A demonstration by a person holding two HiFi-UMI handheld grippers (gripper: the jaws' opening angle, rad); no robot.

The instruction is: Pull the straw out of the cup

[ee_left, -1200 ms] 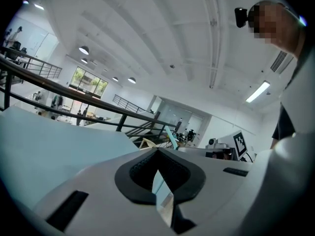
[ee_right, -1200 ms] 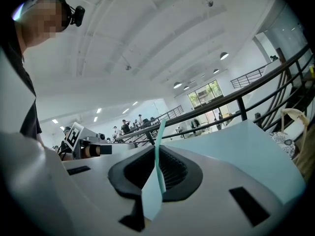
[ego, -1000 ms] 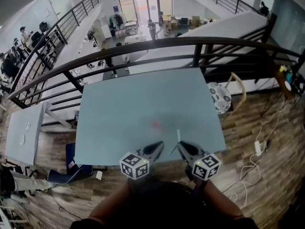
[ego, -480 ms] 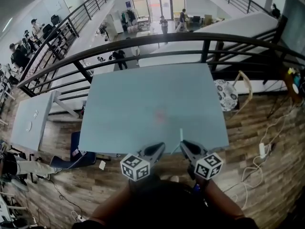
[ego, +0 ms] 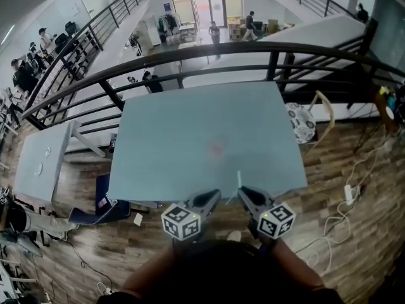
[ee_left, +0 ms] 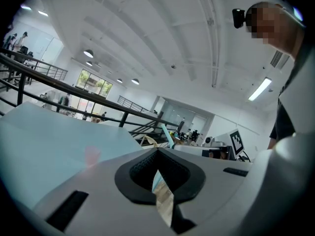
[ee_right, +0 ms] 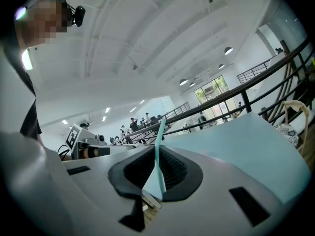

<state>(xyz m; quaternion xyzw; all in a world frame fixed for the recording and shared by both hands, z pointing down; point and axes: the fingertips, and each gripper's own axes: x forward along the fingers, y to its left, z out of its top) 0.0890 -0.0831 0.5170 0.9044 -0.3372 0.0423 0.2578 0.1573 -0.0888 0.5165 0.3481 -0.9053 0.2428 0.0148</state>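
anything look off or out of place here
The straw is pinched in the right tongs, sticking up out of them, yet no cup shows in any view. A faint pinkish smudge marks the table.

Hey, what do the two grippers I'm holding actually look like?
The left gripper and right gripper both have pale grey tapered jaws lined with black ribbed pads. Each carries a white cube printed with black square markers. The person's top looks dark.

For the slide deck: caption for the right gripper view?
Right gripper shut on a teal straw, light-blue table beyond.
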